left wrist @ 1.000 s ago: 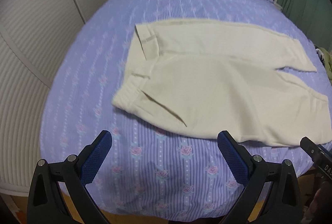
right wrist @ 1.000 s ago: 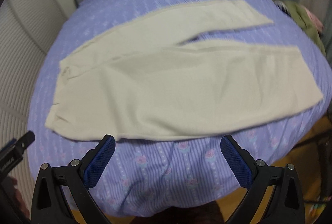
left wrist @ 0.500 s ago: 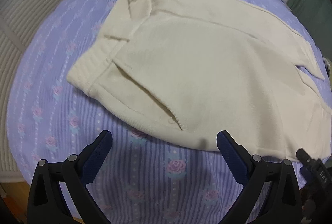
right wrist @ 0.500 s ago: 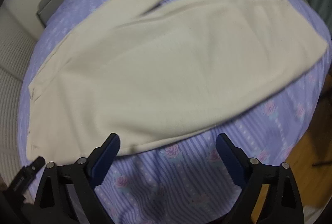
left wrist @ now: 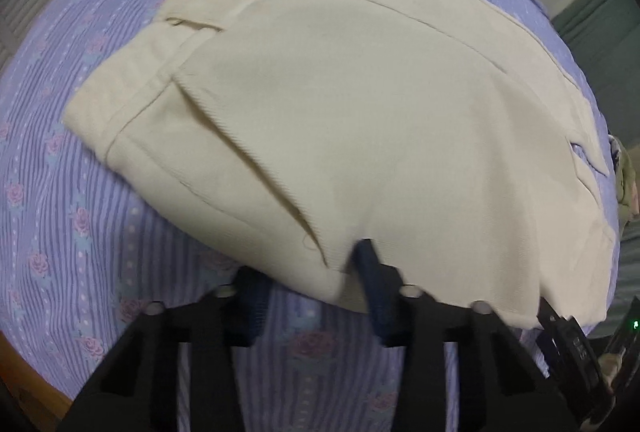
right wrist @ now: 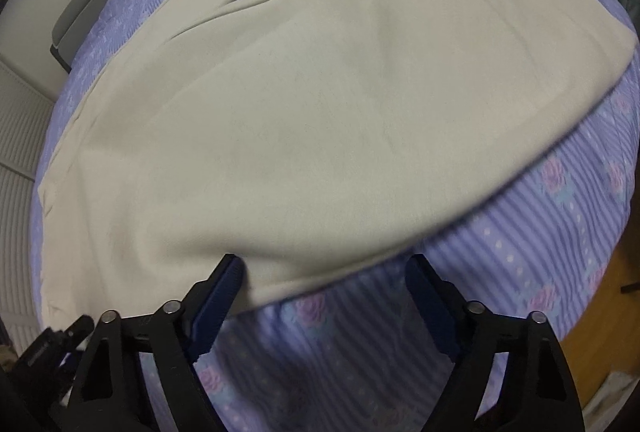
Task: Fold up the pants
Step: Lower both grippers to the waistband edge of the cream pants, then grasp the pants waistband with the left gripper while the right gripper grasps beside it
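From the left wrist, the left gripper (left wrist: pixel 316 284) has just been closing and now pinches the near edge of the cream pants (left wrist: pixel 360 112), which spread away ahead of it over the purple bedspread (left wrist: pixel 60 232).

From the right wrist, the right gripper (right wrist: pixel 328 284) has been narrowing too (jaws not yet pressing): the pants' (right wrist: pixel 300 112) hem lies between them, against the left pad.

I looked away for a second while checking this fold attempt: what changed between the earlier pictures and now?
Both grippers dropped to the near edge of the pants. The left gripper has just been closing and pinches that edge; the right gripper has just been closing, fabric between its fingers, not yet clamped. The pants lie flat on the bedspread as before.
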`<action>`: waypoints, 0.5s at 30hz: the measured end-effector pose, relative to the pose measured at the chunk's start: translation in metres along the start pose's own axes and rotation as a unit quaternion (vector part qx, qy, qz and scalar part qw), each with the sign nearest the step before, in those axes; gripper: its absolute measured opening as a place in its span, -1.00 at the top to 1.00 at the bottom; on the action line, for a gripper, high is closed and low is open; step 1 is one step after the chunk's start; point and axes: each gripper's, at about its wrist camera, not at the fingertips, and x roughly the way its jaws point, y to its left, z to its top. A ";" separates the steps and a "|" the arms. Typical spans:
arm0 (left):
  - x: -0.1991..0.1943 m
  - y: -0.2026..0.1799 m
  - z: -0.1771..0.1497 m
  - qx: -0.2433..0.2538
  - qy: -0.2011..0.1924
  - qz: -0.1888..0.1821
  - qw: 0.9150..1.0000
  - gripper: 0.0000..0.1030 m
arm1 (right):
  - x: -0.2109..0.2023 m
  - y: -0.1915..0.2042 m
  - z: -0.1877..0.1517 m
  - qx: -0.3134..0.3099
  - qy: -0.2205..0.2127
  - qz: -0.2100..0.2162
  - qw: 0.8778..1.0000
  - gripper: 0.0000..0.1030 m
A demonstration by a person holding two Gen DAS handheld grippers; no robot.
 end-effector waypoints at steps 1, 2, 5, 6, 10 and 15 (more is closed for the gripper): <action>-0.002 -0.003 0.001 0.008 -0.003 0.008 1.000 0.49 | 0.001 0.000 0.004 0.001 0.005 -0.004 1.000 -0.33; -0.005 -0.006 0.003 0.015 -0.005 0.013 1.000 0.53 | -0.001 0.000 0.007 0.002 0.007 -0.009 1.000 -0.02; -0.018 -0.012 0.008 0.020 -0.010 0.014 1.000 0.65 | -0.020 0.007 0.019 -0.028 -0.003 -0.018 0.999 0.57; -0.024 -0.014 0.010 0.021 -0.013 0.016 1.000 0.67 | -0.033 0.010 0.027 -0.040 -0.015 -0.016 0.999 0.66; -0.054 -0.024 0.012 0.029 -0.026 0.019 0.999 0.71 | -0.074 0.025 0.056 -0.074 -0.058 -0.006 0.996 0.71; -0.095 -0.042 0.029 0.035 -0.059 0.020 0.997 0.74 | -0.112 0.044 0.101 -0.081 -0.088 0.017 0.993 0.73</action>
